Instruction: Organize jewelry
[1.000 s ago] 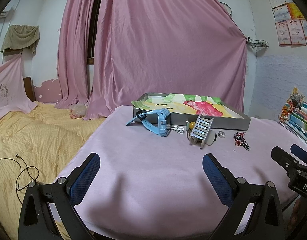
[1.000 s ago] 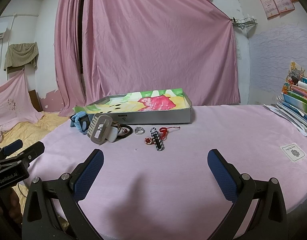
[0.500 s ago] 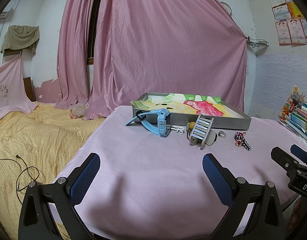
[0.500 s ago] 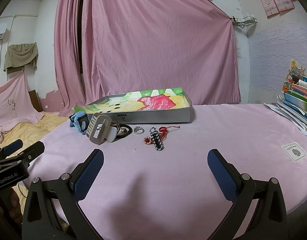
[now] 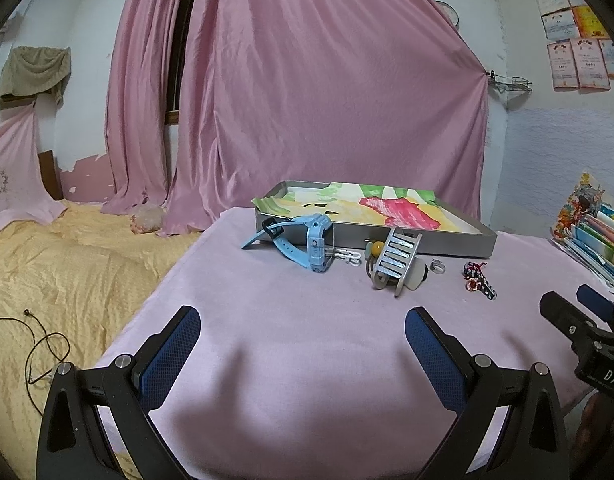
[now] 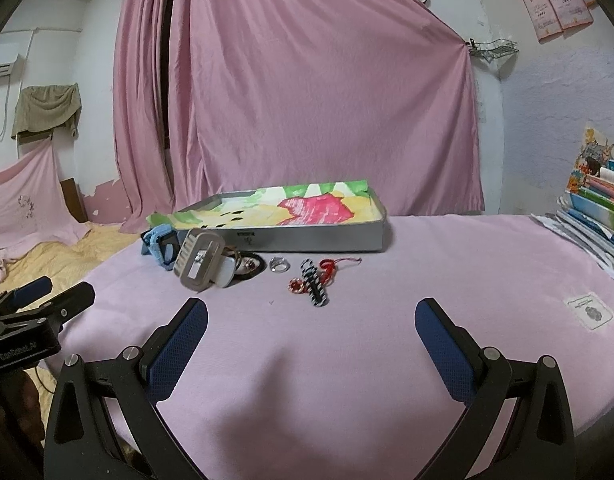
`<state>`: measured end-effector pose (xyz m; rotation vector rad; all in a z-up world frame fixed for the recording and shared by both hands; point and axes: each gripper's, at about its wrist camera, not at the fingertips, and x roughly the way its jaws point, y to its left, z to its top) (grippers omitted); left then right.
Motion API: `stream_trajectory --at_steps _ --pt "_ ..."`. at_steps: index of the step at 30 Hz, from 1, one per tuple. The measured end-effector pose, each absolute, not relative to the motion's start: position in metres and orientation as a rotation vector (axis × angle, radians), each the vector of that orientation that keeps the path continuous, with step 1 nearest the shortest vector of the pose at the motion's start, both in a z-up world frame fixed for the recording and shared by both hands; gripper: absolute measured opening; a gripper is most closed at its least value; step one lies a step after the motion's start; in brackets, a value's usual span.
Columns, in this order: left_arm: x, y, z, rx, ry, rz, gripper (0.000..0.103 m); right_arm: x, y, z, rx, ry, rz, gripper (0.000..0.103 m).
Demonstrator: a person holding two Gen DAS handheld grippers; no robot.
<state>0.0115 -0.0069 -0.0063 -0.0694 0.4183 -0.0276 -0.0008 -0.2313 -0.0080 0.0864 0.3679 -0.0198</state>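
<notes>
A grey metal tray [image 5: 447, 245] [image 6: 327, 240] lined with colourful paper lies at the far side of the pink-covered table. In front of it sit a light blue watch [image 5: 313, 246] [image 6: 161, 246], a grey hair claw clip [image 5: 395, 264] [image 6: 199, 262], a silver ring [image 5: 438, 267] [image 6: 279, 265], and a black-and-white charm with red cord [image 5: 481, 282] [image 6: 315, 282]. My left gripper [image 5: 303, 334] is open and empty, well short of the items. My right gripper [image 6: 311, 326] is open and empty too, just short of the charm.
A bed with a yellow cover [image 5: 67, 264] lies to the left of the table, with a black cable [image 5: 47, 344] on it. Stacked books [image 6: 599, 208] stand at the table's right edge. A small white label [image 6: 591, 312] lies on the cloth. Pink curtains hang behind.
Both grippers have crept slightly forward toward the items. Nothing on the table has moved, and both grippers stay open.
</notes>
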Motion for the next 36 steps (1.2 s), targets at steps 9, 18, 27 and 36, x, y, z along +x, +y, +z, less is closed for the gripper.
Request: stream_trajectory --at_steps 9,18,27,36 --pt "0.035 -0.005 0.009 -0.077 0.447 -0.129 0.103 0.023 -0.253 0.015 0.086 0.384 0.027 0.102" --pt "0.079 -0.035 0.012 -0.019 0.534 -0.201 0.103 0.085 -0.285 0.011 0.206 0.612 0.114 0.102" --pt "0.109 -0.053 0.010 0.011 0.614 -0.261 0.102 0.119 -0.266 -0.016 0.070 0.812 0.178 0.066" --pt "0.120 -0.067 0.008 0.073 0.642 -0.331 0.074 0.133 -0.254 -0.020 0.019 0.870 0.229 0.038"
